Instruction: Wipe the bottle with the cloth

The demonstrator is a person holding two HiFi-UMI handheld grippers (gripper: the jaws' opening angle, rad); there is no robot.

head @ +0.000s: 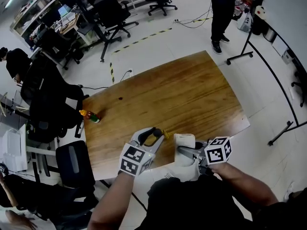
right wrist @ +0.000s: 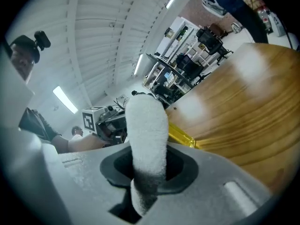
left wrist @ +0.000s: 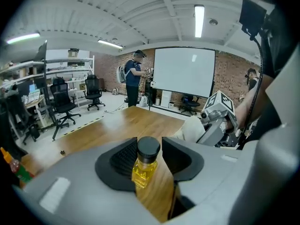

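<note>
A small bottle (left wrist: 145,162) of yellow liquid with a black cap sits between the jaws of my left gripper (left wrist: 149,157). It lies against the left pad, and a strip of wood shows between it and the right pad. In the head view the bottle (head: 165,133) pokes out at the left gripper (head: 156,134) tips, over the wooden table (head: 182,90) near its front edge. My right gripper (head: 184,152) is shut on a rolled white cloth (head: 184,143) just right of the bottle. The cloth (right wrist: 146,135) sticks out of the right gripper (right wrist: 149,165), with the bottle (right wrist: 181,136) behind it.
A second small bottle (head: 90,116) with an orange cap lies at the table's left edge. Black office chairs (head: 72,164) crowd the left side. A person (head: 223,8) stands beyond the far end, and a whiteboard stand (head: 283,80) is on the right.
</note>
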